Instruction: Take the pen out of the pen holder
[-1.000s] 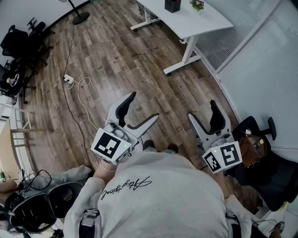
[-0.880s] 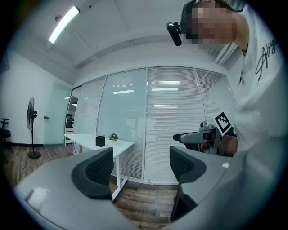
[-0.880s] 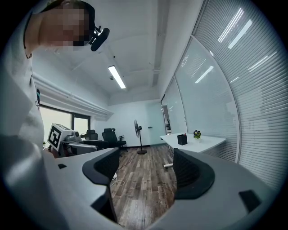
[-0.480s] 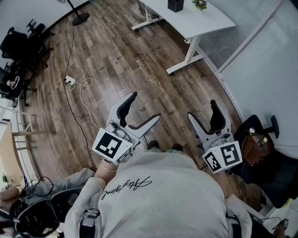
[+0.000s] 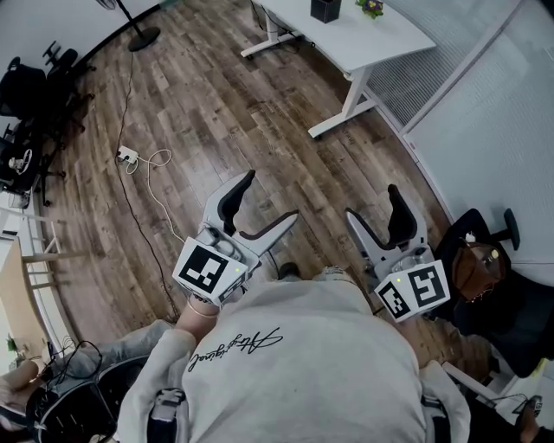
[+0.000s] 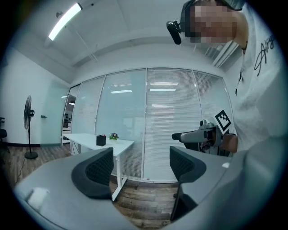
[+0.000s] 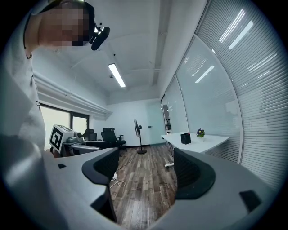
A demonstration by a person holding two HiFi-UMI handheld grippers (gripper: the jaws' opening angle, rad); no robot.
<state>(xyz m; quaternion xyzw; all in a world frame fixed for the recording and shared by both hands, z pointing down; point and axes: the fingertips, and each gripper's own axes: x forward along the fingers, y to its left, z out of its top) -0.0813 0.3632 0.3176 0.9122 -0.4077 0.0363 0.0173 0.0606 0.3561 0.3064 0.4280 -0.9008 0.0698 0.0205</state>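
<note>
Left gripper (image 5: 270, 195): jaws stood apart, empty, well away from white rectangular desk (image 5: 372, 39) | right gripper (image 5: 372, 201): likewise released, empty | black square pen holder (image 5: 325, 9): stood on that desk.

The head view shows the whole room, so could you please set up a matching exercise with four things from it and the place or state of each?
Things:
1. pen holder
2. power strip
3. fan
4. left gripper

Place or state:
A. lying on the wood floor
B. on the white desk
C. jaws apart, nothing between them
D. standing near the wall, top left of the picture

Pairs: 1-B, 2-A, 3-D, 4-C.
</note>
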